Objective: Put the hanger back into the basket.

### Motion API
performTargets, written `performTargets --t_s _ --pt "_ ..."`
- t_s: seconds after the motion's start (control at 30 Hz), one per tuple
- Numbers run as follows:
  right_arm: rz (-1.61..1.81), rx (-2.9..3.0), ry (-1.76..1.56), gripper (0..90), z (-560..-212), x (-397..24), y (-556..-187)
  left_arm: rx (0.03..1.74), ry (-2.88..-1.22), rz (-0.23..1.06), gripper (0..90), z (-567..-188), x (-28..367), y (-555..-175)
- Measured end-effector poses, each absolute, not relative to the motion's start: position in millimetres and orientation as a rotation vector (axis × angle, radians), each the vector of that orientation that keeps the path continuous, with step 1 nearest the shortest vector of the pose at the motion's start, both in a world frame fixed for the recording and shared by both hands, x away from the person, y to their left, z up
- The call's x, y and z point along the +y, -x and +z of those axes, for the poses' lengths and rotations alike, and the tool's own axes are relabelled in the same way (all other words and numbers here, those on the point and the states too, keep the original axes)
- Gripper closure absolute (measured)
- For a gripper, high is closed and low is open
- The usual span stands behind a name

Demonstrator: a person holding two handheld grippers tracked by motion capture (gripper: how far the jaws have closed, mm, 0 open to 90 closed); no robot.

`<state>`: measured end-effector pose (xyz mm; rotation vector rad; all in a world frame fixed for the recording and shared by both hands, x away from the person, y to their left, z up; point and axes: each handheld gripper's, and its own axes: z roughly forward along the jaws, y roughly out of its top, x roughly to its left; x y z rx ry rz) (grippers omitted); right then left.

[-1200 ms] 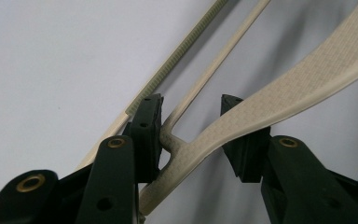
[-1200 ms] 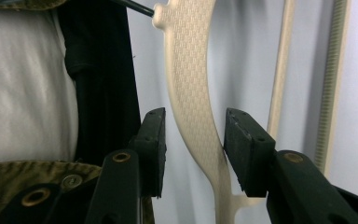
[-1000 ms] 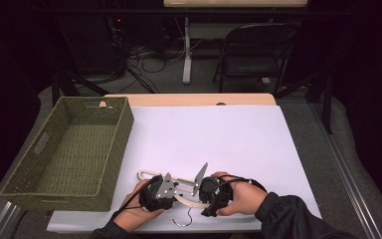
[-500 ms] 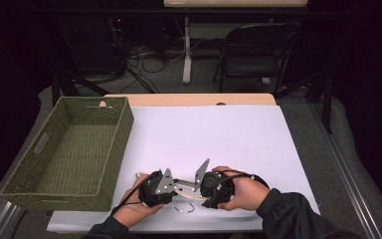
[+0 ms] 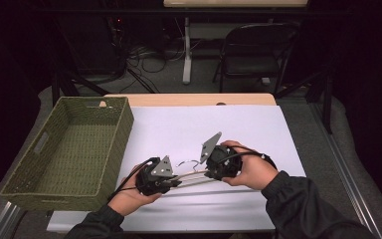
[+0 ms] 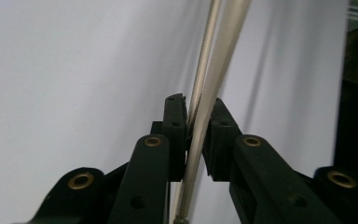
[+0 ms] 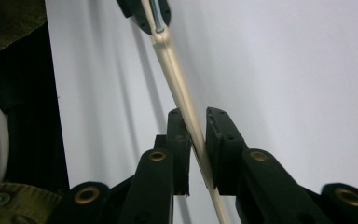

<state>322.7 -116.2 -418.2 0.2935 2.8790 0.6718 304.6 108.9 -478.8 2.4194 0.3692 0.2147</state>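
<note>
A cream clothes hanger [image 5: 193, 175] with a thin metal hook [image 5: 185, 163] is held between both grippers above the white table cover [image 5: 204, 124], near its front. My left gripper [image 5: 173, 182] is shut on its left end; the left gripper view has the jaws closed on the cream bar [image 6: 219, 56] and a thin metal rod beside it. At the hanger's right end is my right gripper [image 5: 209, 172], also shut. In the right gripper view the jaws [image 7: 196, 128] clamp the cream bar [image 7: 177, 79], and the other gripper [image 7: 144, 11] holds its far end.
A green woven basket [image 5: 122, 142] stands empty along the table's left side. A folding chair [image 5: 258, 55], cables and table legs sit on the floor beyond the far edge. A dark sleeve [image 5: 308, 209] comes in at the bottom right.
Both grippers have lifted the hanger off the cover and spread slightly apart. The right gripper has risen and moved away from the front edge, so the hanger now tilts.
</note>
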Motion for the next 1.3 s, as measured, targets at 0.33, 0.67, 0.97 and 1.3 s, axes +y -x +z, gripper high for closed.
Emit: performTargets --t_s 0.33,0.67,0.97,1.3 --pt "0.66 2.887 -0.298 77.4 -418 -115 -330 0.39 -2.42 0.169 84.4 -478 111 -304" --pt "0.625 2.918 -0.307 77.7 -431 -110 -336 0.438 -2.441 0.071 83.8 -486 113 -312" --pt "0.602 2.929 -0.311 78.5 -436 -109 -336 0.428 -2.468 0.067 81.9 -489 110 -313" --pt "0.588 2.942 -0.297 80.1 -440 -109 -335 0.439 -2.516 0.046 78.7 -494 109 -314"
